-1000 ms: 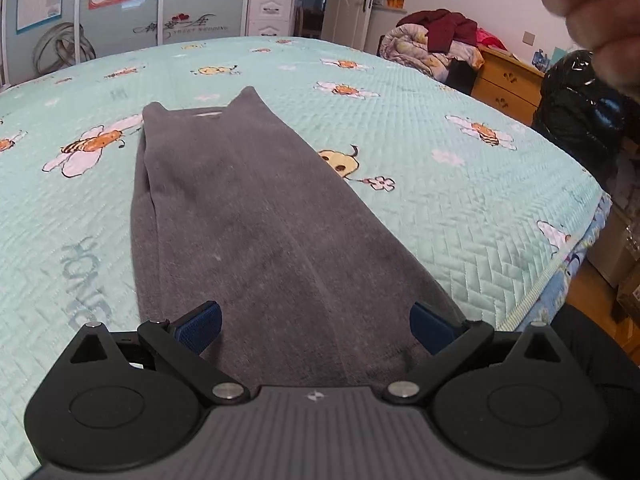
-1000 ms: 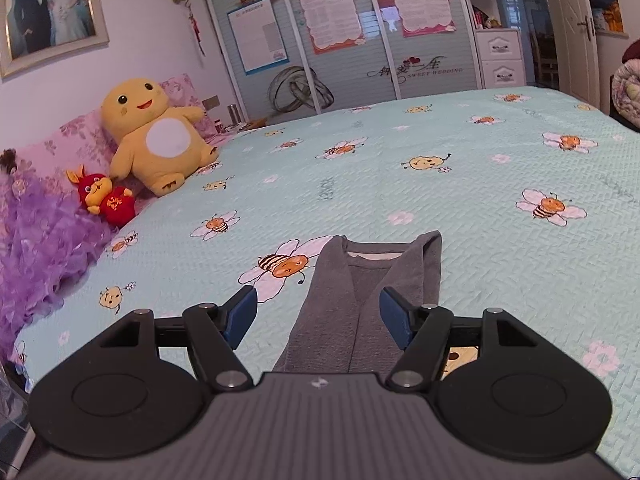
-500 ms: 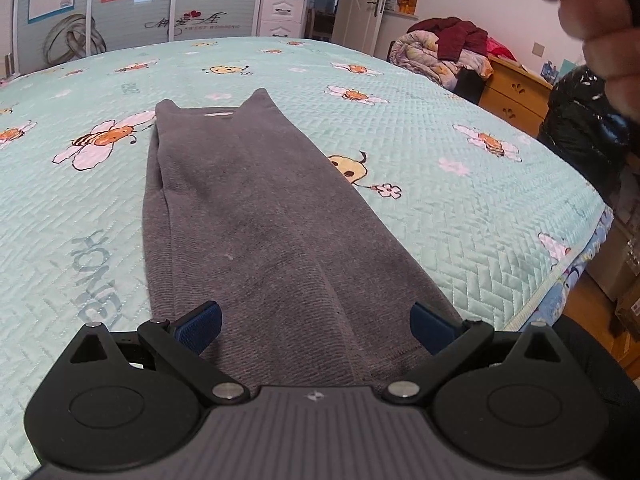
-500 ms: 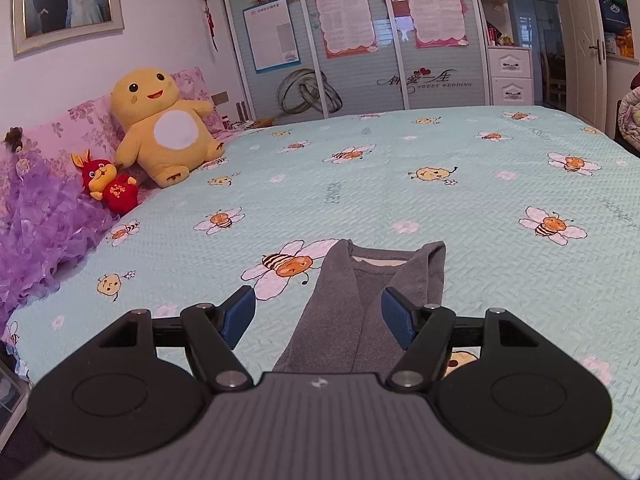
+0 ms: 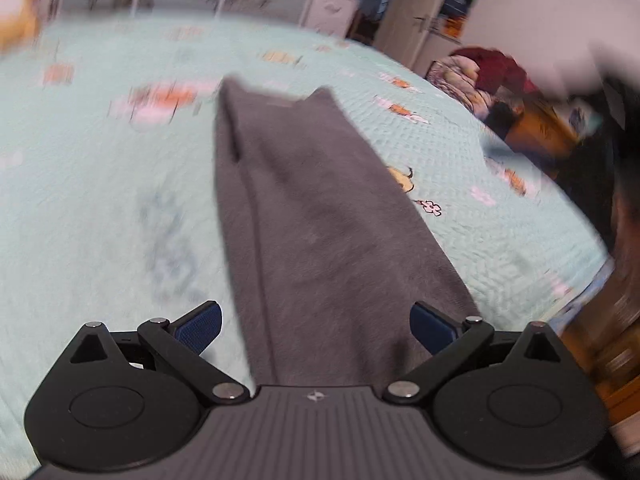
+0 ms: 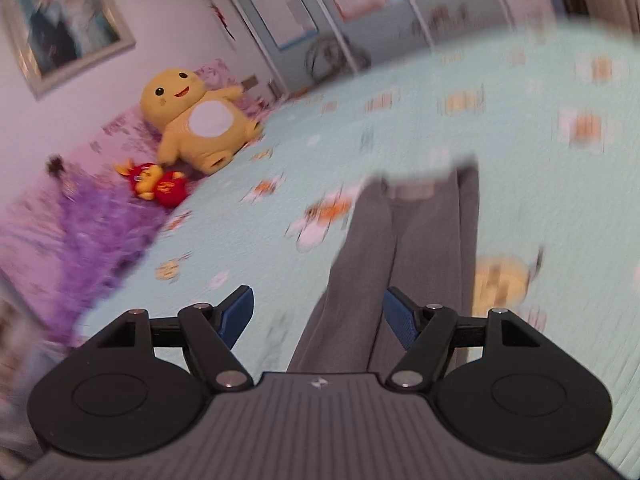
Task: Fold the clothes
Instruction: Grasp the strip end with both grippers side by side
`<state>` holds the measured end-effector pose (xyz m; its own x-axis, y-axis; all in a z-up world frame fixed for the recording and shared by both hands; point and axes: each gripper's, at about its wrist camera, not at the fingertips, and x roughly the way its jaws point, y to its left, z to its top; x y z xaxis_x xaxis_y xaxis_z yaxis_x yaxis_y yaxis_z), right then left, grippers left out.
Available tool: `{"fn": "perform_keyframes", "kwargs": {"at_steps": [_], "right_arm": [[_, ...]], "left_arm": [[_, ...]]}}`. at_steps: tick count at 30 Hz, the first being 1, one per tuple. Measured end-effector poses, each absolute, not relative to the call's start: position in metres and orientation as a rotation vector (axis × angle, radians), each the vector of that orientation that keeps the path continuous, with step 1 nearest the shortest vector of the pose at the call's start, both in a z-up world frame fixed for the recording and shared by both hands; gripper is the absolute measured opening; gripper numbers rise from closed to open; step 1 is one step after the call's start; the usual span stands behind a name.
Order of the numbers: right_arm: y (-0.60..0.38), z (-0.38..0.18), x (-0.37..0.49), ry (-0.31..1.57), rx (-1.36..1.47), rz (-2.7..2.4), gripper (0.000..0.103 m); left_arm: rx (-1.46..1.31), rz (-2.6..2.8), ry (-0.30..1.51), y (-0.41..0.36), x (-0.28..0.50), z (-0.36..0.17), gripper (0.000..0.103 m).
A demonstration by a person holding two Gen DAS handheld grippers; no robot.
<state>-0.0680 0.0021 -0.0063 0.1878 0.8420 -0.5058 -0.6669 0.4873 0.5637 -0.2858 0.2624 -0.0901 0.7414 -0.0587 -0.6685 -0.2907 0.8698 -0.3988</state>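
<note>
1. Since the earlier frames both cameras have swung and tilted, so the pictures are now blurred, and the right gripper (image 6: 316,314) has come lower over the grey garment (image 5: 320,216).
2. The garment lies flat on the bed (image 5: 100,208) as a long narrow strip, its near end at the bed's near edge and its neckline toward the middle.
3. The left gripper (image 5: 316,326) has its jaws wide apart over the near end, holding nothing.
4. The right gripper's jaws are also apart and empty.
5. The lengthwise folds look done; folding the strip across seems to remain.
</note>
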Motion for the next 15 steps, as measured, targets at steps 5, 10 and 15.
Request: {"fn": "perform_keyframes", "kwargs": {"at_steps": [5, 10, 15], "right_arm": [[-0.067, -0.082, -0.051, 1.149, 0.507, 1.085, 0.072], [-0.120, -0.139, -0.059, 1.346, 0.755, 1.067, 0.073], [-0.129, -0.171, -0.073, 1.443, 0.833, 1.010, 0.073]], "left_arm": [[-0.814, 0.080, 0.761, 0.300, -0.305, -0.109, 0.103], [-1.071, -0.021, 0.758, 0.308, -0.312, -0.127, 0.103], [-1.155, -0.074, 0.789, 0.300, -0.311, -0.134, 0.103]]}}
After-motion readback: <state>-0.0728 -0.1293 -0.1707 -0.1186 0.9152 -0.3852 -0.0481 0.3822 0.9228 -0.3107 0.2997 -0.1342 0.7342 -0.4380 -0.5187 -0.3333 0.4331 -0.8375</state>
